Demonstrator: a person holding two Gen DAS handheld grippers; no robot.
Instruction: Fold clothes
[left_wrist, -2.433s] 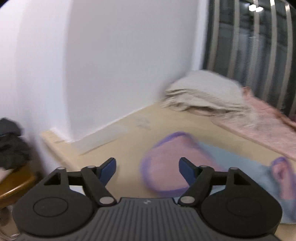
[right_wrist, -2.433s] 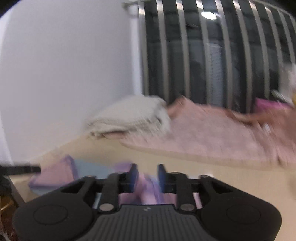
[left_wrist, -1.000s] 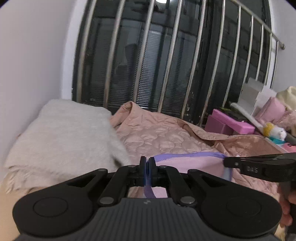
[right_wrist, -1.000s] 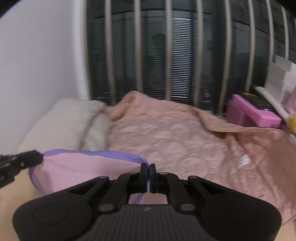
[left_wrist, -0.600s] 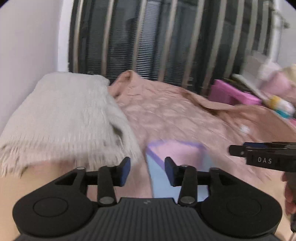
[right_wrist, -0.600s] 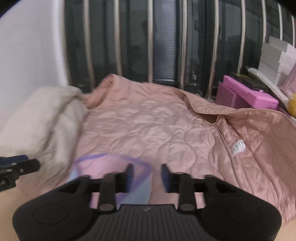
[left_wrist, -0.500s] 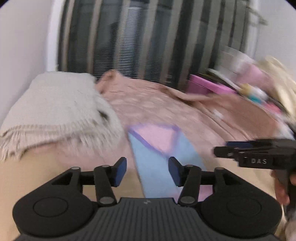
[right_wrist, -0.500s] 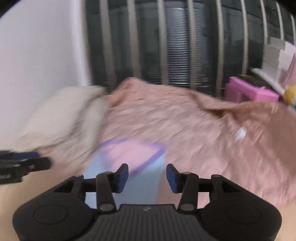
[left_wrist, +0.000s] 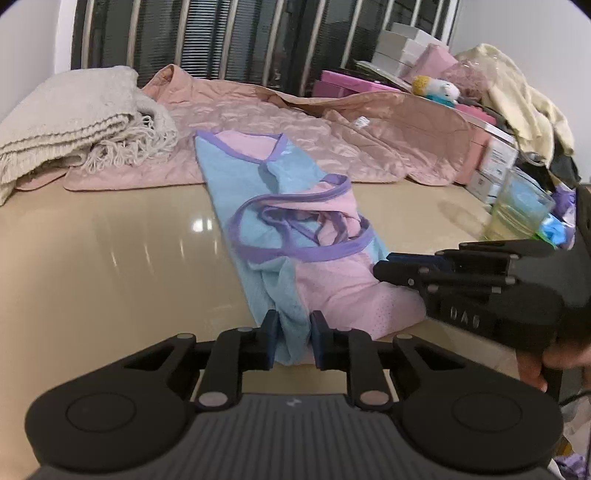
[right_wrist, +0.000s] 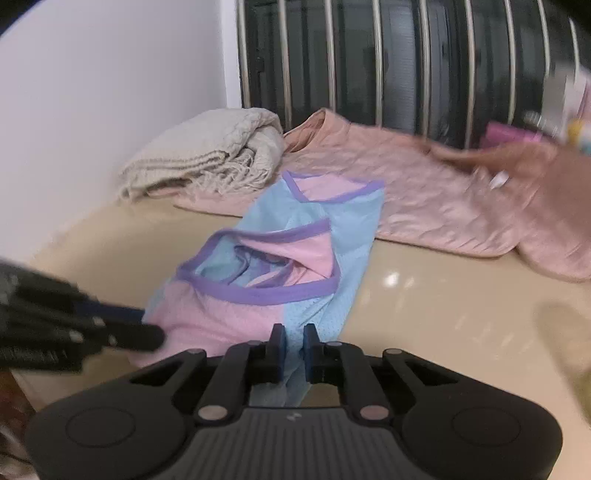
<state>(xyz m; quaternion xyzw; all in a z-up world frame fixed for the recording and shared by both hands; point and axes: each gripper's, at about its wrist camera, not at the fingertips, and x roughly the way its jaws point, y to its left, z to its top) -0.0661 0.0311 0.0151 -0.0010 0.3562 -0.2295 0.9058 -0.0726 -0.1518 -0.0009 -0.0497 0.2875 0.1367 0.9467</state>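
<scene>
A pink and blue mesh tank top with purple trim (left_wrist: 291, 221) lies lengthwise on the beige tabletop (left_wrist: 110, 258), its far end on a pink quilt. My left gripper (left_wrist: 293, 338) is nearly closed, with the top's blue near edge bunched between its fingers. My right gripper (right_wrist: 293, 343) is also nearly closed around the blue near edge (right_wrist: 295, 354). In the left wrist view the right gripper (left_wrist: 384, 267) touches the pink part from the right. In the right wrist view the left gripper (right_wrist: 147, 330) comes in from the left.
A pink quilt (left_wrist: 314, 129) and a folded cream blanket (left_wrist: 74, 110) lie at the back of the table. Pink boxes, a stuffed toy (left_wrist: 434, 86), a glass (left_wrist: 517, 206) and piled clothes crowd the right side. Barred window behind.
Both grippers let go of the top's far end, pulled back to its near edge and narrowed around the fabric there. The top now lies stretched out on the table.
</scene>
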